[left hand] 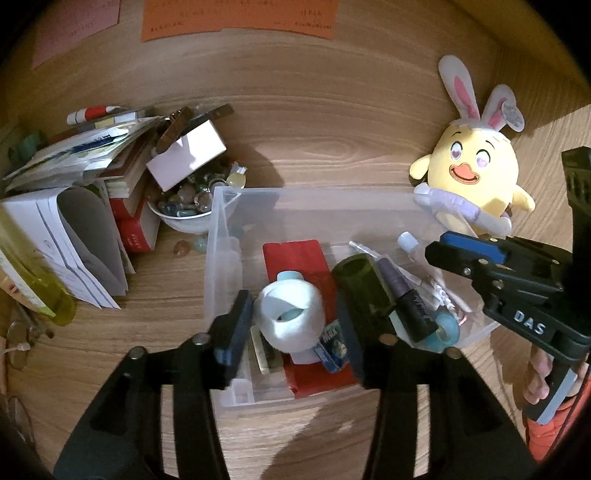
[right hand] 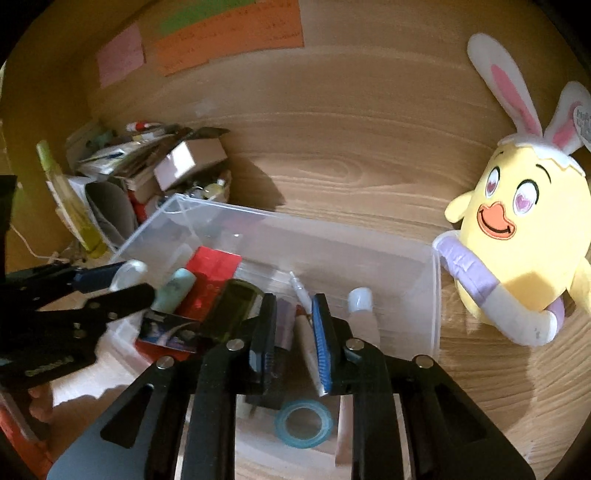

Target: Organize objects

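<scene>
Clear plastic bin (left hand: 221, 236), rectangular, stands on the wooden counter (left hand: 314, 129) beside a yellow plush chick (left hand: 476, 173) with rabbit ears; already loaded with a red card (left hand: 295, 254), dark green case (left hand: 364, 291), purple tube (left hand: 410, 299), blue tape ring (left hand: 448, 330), small white-capped bottle (left hand: 408, 242) and a white rounded holder (left hand: 290, 317). Step in hand, by judgement: filling the bin, both tools working above it. Left tool (left hand: 291, 325): jaws wide apart, flanking the white holder; whether they touch it cannot be told. Right tool (right hand: 293, 332): jaws narrowly parted over the purple tube and a pen-like stick (right hand: 301, 291), gripping nothing visible. Next move likely calls for letting the holder settle without knocking the case, then fetching loose clutter at the far left. Left view alone shows the bowl of glass pebbles (left hand: 188, 206), the book and paper pile (left hand: 92, 184) and stray pebbles on the counter. Right view alone shows the tape ring lying flat on the bin floor, and a green note (right hand: 207, 14) on the wall.
</scene>
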`<control>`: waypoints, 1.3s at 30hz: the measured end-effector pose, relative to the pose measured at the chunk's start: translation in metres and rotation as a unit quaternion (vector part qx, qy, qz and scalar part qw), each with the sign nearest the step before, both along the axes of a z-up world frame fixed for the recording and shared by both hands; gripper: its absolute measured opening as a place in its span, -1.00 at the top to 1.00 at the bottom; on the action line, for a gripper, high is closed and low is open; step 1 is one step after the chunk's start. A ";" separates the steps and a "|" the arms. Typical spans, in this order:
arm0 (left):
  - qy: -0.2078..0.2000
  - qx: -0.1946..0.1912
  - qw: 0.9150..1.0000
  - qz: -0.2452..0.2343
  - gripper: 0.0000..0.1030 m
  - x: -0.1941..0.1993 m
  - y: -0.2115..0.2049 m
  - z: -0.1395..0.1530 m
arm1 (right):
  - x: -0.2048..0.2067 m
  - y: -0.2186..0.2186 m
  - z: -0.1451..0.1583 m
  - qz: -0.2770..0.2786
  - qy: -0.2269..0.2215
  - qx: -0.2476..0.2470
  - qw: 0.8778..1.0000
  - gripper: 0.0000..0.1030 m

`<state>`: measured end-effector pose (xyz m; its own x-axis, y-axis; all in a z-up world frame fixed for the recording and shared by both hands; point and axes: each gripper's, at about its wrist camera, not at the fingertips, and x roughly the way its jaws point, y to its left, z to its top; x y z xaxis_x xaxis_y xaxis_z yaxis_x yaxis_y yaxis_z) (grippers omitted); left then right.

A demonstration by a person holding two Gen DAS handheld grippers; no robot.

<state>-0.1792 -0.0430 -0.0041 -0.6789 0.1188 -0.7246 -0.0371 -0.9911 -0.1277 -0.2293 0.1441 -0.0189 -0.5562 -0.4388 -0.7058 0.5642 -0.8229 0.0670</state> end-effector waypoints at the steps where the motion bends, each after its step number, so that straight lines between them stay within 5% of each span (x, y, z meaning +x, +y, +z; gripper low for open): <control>1: 0.002 0.001 1.000 -0.001 -0.03 0.001 0.000 0.001 | 0.002 0.001 0.002 0.000 0.001 -0.003 1.000 0.44; 8: 0.025 -0.001 1.000 -0.007 -0.32 0.014 0.005 0.016 | 0.020 0.008 0.014 0.000 0.021 -0.011 1.000 -0.02; 12: 0.034 -0.001 0.999 -0.011 -0.39 0.022 0.007 0.023 | 0.034 0.014 0.024 0.003 0.037 -0.017 0.999 -0.11; 17: 0.048 -0.001 0.999 -0.007 -0.61 0.037 0.008 0.029 | 0.054 0.024 0.034 -0.001 0.060 -0.030 0.998 -0.55; 23: 0.063 -0.001 0.998 -0.004 -0.88 0.056 0.007 0.032 | 0.073 0.033 0.036 -0.005 0.078 -0.033 0.996 -0.63; 39: 0.085 -0.015 0.996 0.003 -0.91 0.095 0.012 0.020 | 0.106 0.045 0.015 -0.017 0.079 -0.033 0.996 -0.71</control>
